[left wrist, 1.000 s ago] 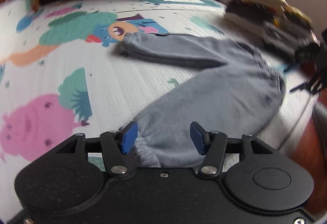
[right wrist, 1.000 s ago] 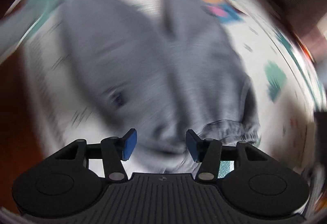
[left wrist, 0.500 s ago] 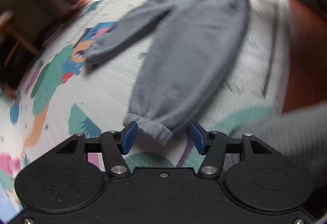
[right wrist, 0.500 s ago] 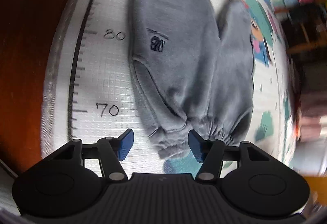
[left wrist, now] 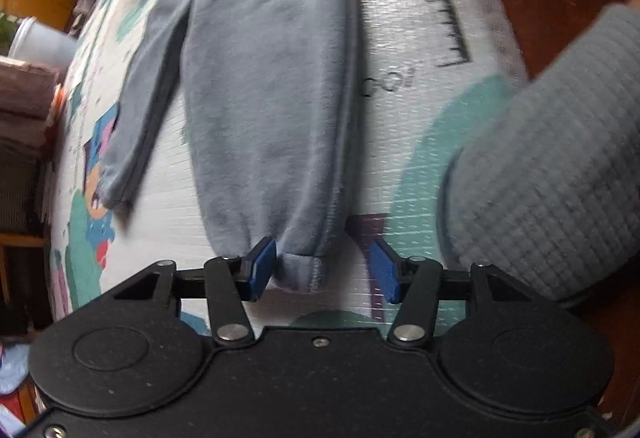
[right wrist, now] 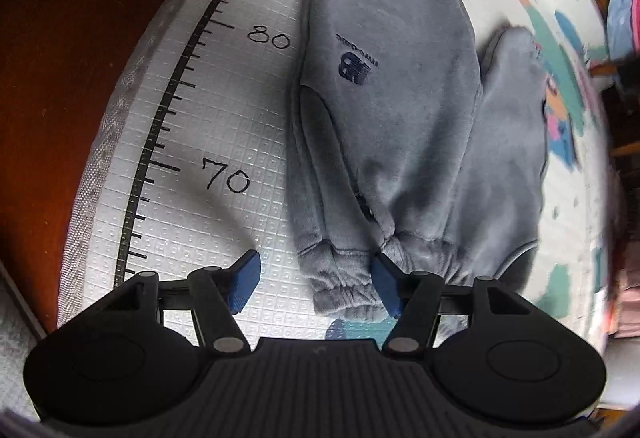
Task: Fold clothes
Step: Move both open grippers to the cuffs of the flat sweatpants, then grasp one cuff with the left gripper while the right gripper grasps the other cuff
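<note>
left wrist view: the grey sweatpants [left wrist: 264, 86] lie flat on the play mat [left wrist: 404, 38], legs spread in a v. the left gripper [left wrist: 322, 270] sits at the ankle cuff [left wrist: 302, 272] of the nearer leg. its jaws stand wide apart and hold nothing; the cuff lies between them, close to the left blue pad and clear of the right one. a grey knit sleeve [left wrist: 552, 166] shows at the right edge.

right wrist view: the right gripper [right wrist: 316, 282] sits at the waistband [right wrist: 348, 290], on the side next to the printed ruler [right wrist: 160, 118] along the mat edge. its jaws are also wide apart and empty. the waistband corner lies between the pads, just beside the right one. the dark logo [right wrist: 356, 66] faces up.

i judge the step in hand to be pinching both ends of the ruler-side leg, ready to fold it over the other leg.

procedure, as i would run it:
- shift the left gripper so the cuff sits centred between the pads.
- lower both grippers until the pads straddle all fabric layers, then close them.
- take the elastic hems, not loose fleece, since thick pile may slip.
- lift both ends evenly, keeping the side seam taut.
</note>
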